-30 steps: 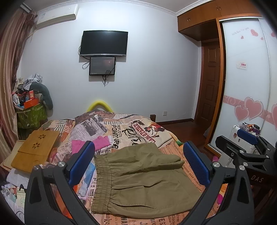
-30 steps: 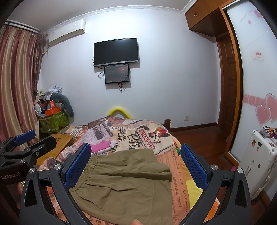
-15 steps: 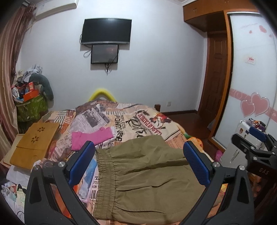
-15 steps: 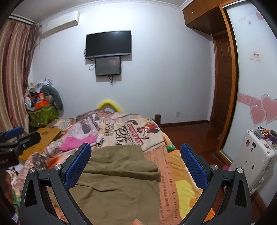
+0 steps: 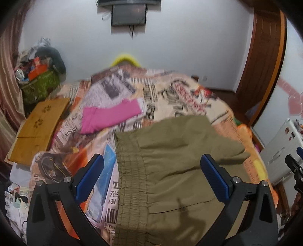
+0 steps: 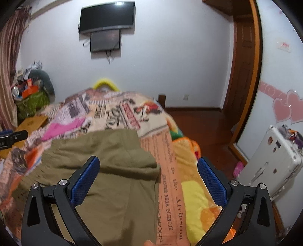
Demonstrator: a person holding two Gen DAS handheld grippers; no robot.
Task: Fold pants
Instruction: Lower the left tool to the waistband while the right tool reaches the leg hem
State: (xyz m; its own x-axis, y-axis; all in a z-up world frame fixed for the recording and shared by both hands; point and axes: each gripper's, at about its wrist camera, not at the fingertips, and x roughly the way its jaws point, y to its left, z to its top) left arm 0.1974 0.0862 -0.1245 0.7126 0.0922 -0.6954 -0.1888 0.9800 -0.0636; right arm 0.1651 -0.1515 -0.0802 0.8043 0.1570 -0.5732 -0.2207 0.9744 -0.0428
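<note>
While unheld, pants (image 5: pixel 170 160) under claws.

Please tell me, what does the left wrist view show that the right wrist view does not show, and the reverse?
Only the left wrist view shows the elastic waistband of the pants and the whole wooden board. Only the right wrist view shows the whole TV, the yellow patch of the blanket and the full suitcase. Both show the pants on the bed, the pink cloth behind them, and an open, empty gripper: left, right.
</note>
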